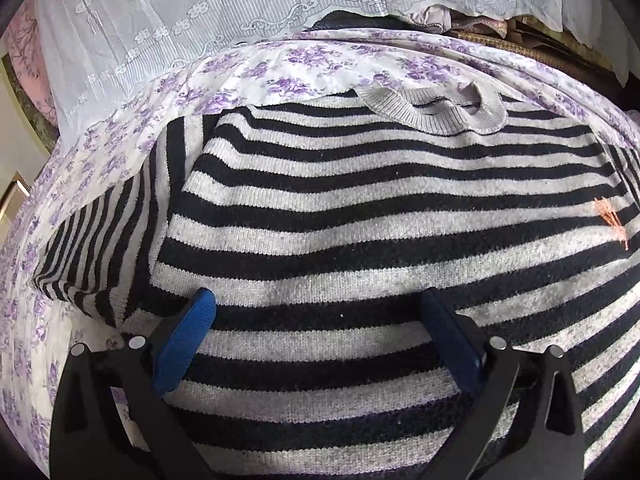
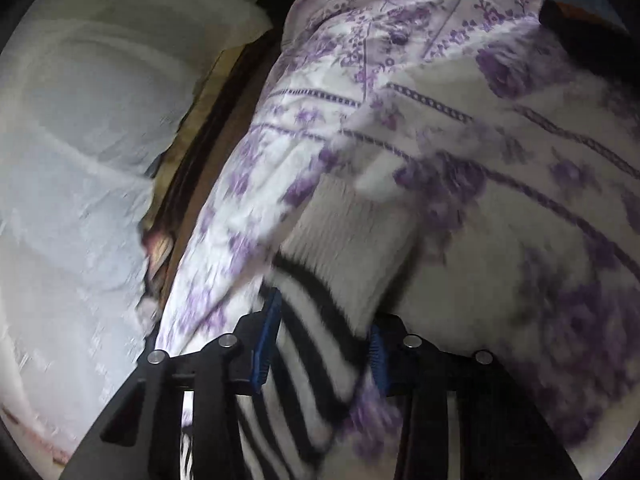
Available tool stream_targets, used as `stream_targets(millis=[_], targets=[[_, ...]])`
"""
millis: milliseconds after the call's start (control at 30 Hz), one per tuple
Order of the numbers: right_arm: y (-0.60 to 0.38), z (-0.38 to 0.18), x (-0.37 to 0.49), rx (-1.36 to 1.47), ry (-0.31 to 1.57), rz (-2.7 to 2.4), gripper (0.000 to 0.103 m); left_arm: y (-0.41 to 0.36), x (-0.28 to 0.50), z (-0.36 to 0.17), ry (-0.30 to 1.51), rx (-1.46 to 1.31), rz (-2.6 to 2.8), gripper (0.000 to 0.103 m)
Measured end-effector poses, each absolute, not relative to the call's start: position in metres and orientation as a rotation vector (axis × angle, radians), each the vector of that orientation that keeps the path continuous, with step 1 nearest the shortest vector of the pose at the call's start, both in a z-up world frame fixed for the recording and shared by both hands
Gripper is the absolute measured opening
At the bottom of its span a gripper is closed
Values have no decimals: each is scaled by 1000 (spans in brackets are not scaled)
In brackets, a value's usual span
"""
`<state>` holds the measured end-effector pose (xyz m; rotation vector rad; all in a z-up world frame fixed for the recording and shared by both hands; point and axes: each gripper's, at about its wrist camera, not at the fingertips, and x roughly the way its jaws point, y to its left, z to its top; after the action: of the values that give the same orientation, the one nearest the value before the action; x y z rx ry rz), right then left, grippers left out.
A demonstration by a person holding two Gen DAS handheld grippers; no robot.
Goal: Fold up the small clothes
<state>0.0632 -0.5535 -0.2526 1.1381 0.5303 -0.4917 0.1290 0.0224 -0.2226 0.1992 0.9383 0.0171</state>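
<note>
The striped sweater (image 1: pixel 360 208) lies flat on the floral sheet (image 1: pixel 248 68). Left gripper (image 1: pixel 320 312) hangs spread above its body; right gripper (image 2: pixel 324 320), half-closed, straddles the sleeve cuff (image 2: pixel 340 240), grip unclear. Pinch firmly before folding across

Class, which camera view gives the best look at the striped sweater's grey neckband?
The left wrist view: the grey neckband lies sharp and whole at the top of the striped sweater. The right wrist view shows only a blurred striped part, no neckband.
</note>
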Motion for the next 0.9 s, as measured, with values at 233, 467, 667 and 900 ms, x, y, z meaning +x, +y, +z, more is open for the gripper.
stream_targets(millis=[233, 467, 667, 900], targets=[[-555, -250, 66, 1034, 455, -518, 7, 22, 129, -223, 936, 204, 20, 99], [-537, -198, 44, 912, 329, -494, 7, 23, 129, -223, 937, 201, 20, 99], [-561, -260, 55, 976, 557, -597, 6, 23, 129, -223, 937, 202, 20, 99], [-537, -220, 57, 873, 452, -450, 7, 23, 129, -223, 936, 208, 22, 99]])
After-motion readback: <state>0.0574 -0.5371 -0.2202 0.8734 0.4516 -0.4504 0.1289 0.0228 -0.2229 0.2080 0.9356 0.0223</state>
